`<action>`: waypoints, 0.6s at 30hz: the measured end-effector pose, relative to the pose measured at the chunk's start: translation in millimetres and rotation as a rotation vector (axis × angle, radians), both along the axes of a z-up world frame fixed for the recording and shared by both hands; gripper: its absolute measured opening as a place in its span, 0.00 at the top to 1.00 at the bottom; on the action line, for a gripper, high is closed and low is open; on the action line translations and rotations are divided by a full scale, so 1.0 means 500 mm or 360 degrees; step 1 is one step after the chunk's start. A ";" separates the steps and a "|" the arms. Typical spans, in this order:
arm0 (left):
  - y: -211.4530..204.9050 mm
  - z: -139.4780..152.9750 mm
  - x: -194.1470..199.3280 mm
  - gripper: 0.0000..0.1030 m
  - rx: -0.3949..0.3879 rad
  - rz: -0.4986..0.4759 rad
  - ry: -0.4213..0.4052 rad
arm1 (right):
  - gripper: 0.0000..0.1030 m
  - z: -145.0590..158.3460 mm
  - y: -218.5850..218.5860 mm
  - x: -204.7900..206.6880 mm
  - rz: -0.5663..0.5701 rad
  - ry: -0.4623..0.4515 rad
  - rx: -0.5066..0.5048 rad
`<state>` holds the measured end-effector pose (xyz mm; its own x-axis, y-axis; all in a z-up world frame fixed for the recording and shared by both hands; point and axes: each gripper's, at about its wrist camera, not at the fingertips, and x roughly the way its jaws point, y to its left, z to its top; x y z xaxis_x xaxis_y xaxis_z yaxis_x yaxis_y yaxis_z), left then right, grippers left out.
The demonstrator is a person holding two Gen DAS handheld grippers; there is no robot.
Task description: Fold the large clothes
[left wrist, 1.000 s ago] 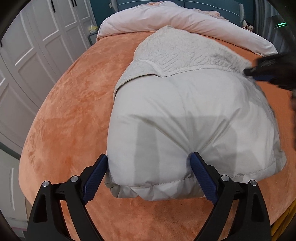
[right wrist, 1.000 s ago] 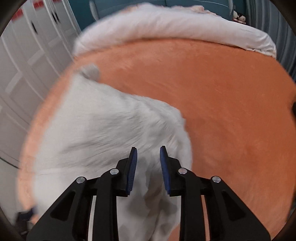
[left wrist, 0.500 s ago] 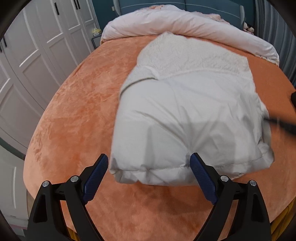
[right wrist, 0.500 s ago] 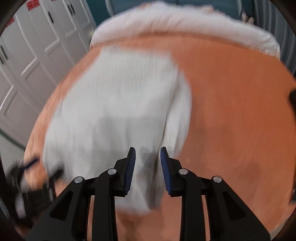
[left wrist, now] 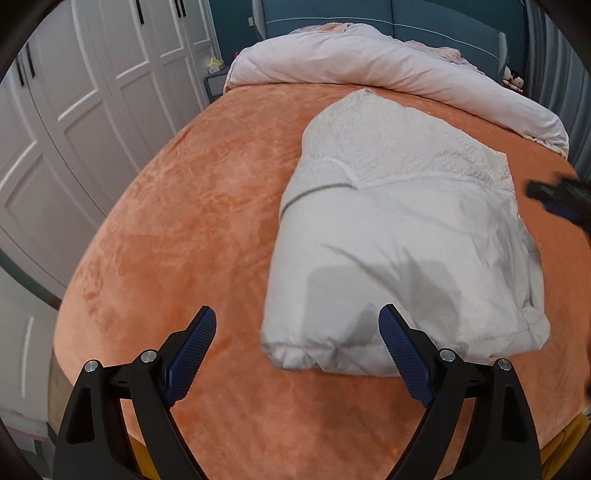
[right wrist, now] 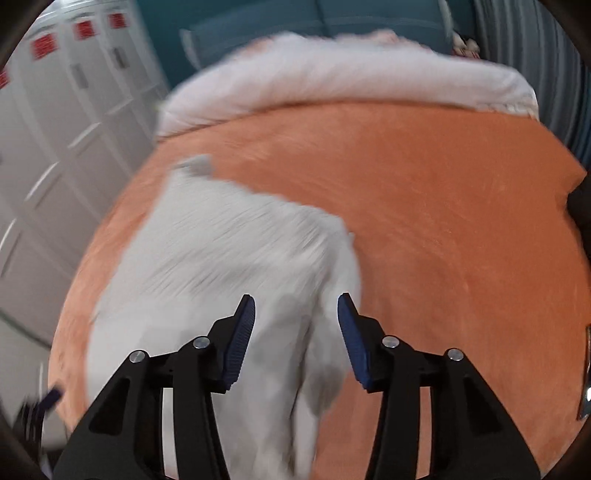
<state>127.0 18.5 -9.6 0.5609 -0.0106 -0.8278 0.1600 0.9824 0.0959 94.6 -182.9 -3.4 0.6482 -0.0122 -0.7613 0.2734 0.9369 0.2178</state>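
A light grey padded jacket [left wrist: 399, 236] lies folded into a thick bundle on the orange bed cover [left wrist: 184, 221], its white fleece lining showing at the far end. My left gripper [left wrist: 297, 326] is open and empty, just in front of the bundle's near left corner. My right gripper [right wrist: 296, 310] is open, hovering over the jacket's [right wrist: 221, 266] right edge, nothing between its jaws; that view is blurred. The right gripper also shows in the left wrist view [left wrist: 561, 199] past the jacket's right side.
A rolled pale pink duvet [left wrist: 388, 66] lies across the head of the bed. White wardrobe doors [left wrist: 74, 122] stand along the left. A teal headboard [left wrist: 369, 14] is behind. The bed's front edge is close below my grippers.
My right gripper has opened and let go of the jacket. My left gripper has drawn back and to the left off the bundle's hem. The bundle now lies flat on the bed.
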 end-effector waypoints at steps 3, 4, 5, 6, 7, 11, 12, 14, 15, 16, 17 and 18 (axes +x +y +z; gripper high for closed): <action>-0.004 -0.019 -0.013 0.14 -0.0033 0.0013 0.0043 | 0.58 -0.036 0.077 -0.081 0.0223 0.0081 -0.0096; -0.006 -0.023 -0.016 0.14 -0.0028 0.0017 0.0043 | 0.58 -0.067 0.096 -0.091 0.0267 0.0161 -0.0168; -0.010 -0.028 -0.022 0.14 -0.0006 0.0020 0.0040 | 0.58 -0.113 0.106 -0.101 0.0285 0.0267 -0.0265; -0.014 -0.031 -0.026 0.14 0.0010 0.0017 0.0042 | 0.57 -0.158 0.107 -0.110 0.0282 0.0352 -0.0349; -0.015 -0.033 -0.033 0.14 0.0019 0.0018 0.0053 | 0.57 -0.191 0.101 -0.120 0.0250 0.0434 -0.0377; -0.020 -0.034 -0.059 0.14 0.0032 0.0004 0.0047 | 0.63 -0.182 0.059 -0.182 0.0063 0.0434 -0.0094; -0.022 -0.036 -0.065 0.14 0.0044 -0.0008 0.0046 | 0.63 -0.162 0.061 -0.195 0.0043 0.0383 -0.0071; -0.035 -0.043 -0.080 0.14 0.0069 -0.0029 0.0043 | 0.61 -0.130 0.076 -0.211 0.0026 0.0318 -0.0099; -0.039 -0.045 -0.086 0.14 0.0075 -0.0034 0.0043 | 0.58 -0.119 0.084 -0.219 0.0021 0.0295 -0.0113; -0.043 -0.048 -0.093 0.14 0.0081 -0.0040 0.0043 | 0.56 -0.109 0.096 -0.225 0.0022 0.0273 -0.0125; -0.049 -0.050 -0.102 0.14 0.0086 -0.0044 0.0040 | 0.53 -0.100 0.111 -0.231 0.0022 0.0252 -0.0133; -0.053 -0.051 -0.109 0.14 0.0087 -0.0048 0.0040 | 0.50 -0.092 0.124 -0.239 0.0015 0.0224 -0.0141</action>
<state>72.7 -7.8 -35.2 0.5399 0.0183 -0.8415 0.1925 0.9706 0.1447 -25.1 -121.1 -49.6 0.5357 -0.0775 -0.8408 0.2865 0.9534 0.0947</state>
